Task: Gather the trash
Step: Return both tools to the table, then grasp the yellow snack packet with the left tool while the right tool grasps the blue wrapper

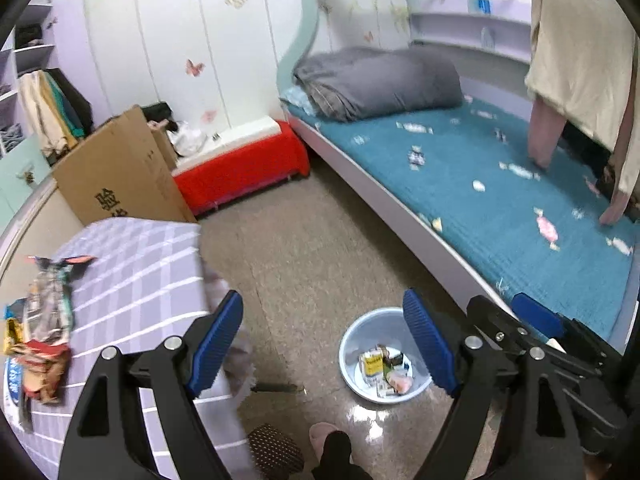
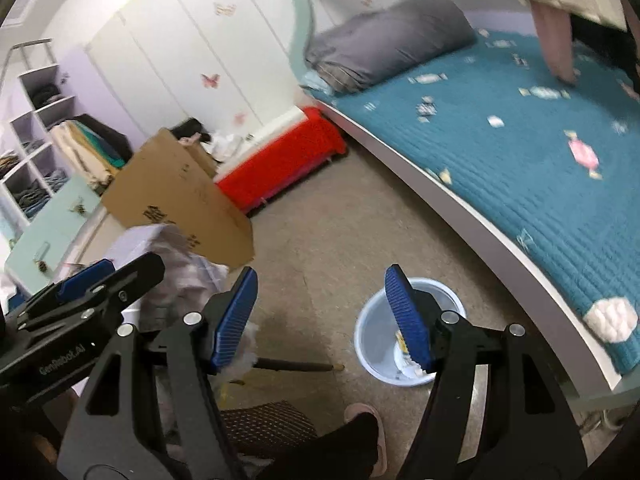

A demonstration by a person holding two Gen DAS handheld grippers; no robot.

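A pale blue trash bin (image 1: 362,334) stands on the floor with several wrappers and boxes (image 1: 384,368) inside; it also shows in the right wrist view (image 2: 372,328). Crumpled snack wrappers (image 1: 44,332) lie on the purple checked tabletop (image 1: 136,280) at the left. My left gripper (image 1: 324,344) is open and empty, held above the floor between table and bin. My right gripper (image 2: 322,316) is open and empty above the floor, its right finger over the bin. The right gripper also shows at the lower right of the left wrist view (image 1: 536,320).
A bed with a teal quilt (image 1: 500,184) and a grey folded duvet (image 1: 376,80) runs along the right. A cardboard box (image 1: 116,168) and a red covered bench (image 1: 240,172) stand behind the table. A stick (image 1: 276,388) lies on the floor. The person's slippered foot (image 1: 324,432) is near the bottom edge.
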